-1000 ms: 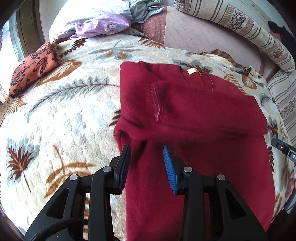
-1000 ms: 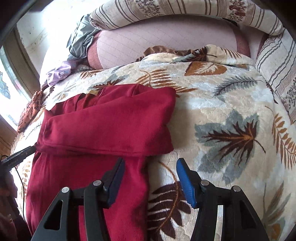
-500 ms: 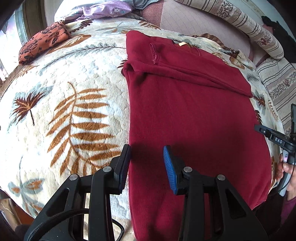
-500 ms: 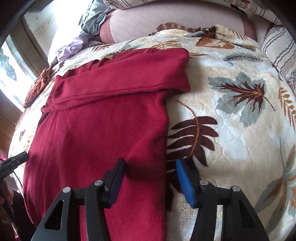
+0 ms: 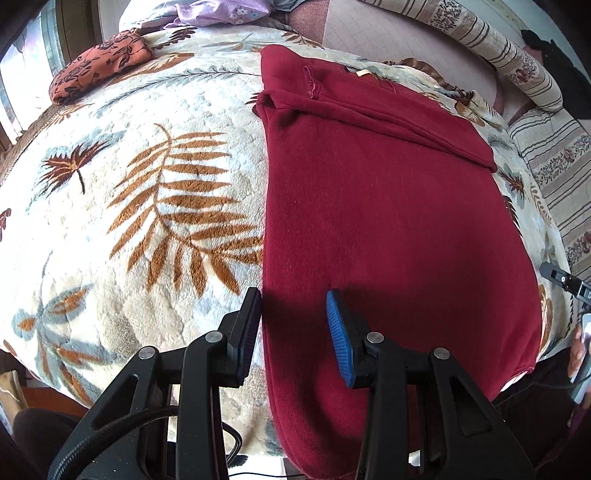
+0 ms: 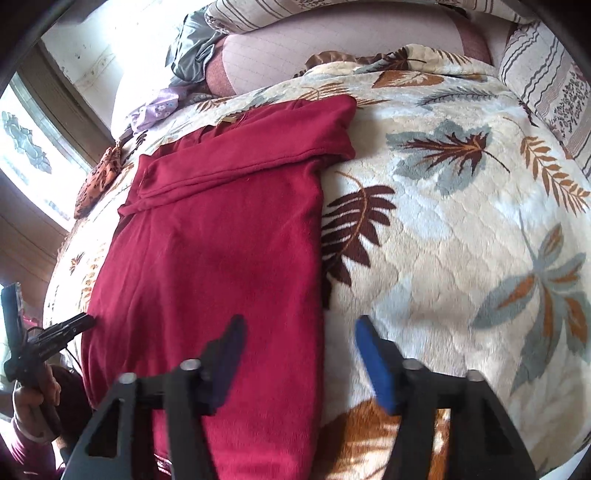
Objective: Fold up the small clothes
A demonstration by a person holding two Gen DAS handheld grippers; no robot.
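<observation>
A dark red sweater (image 5: 388,221) lies flat on the leaf-patterned blanket (image 5: 129,206), sleeves folded across its chest at the far end. It also shows in the right wrist view (image 6: 221,258). My left gripper (image 5: 293,317) is open and empty, hovering over the sweater's near left edge by the hem. My right gripper (image 6: 299,347) is open and empty, straddling the sweater's near right edge. The hem hangs over the bed's front edge.
An orange floral cloth (image 5: 99,66) and a lilac garment (image 5: 221,11) lie at the far left. Striped cushions (image 5: 498,48) and a pink cushion (image 6: 332,48) line the back. The blanket (image 6: 461,240) spreads to the right. A window is on the left.
Both grippers have drawn back from the folded sleeves toward the sweater's hem at the bed's front edge. Both stayed open. The sweater has not moved.
</observation>
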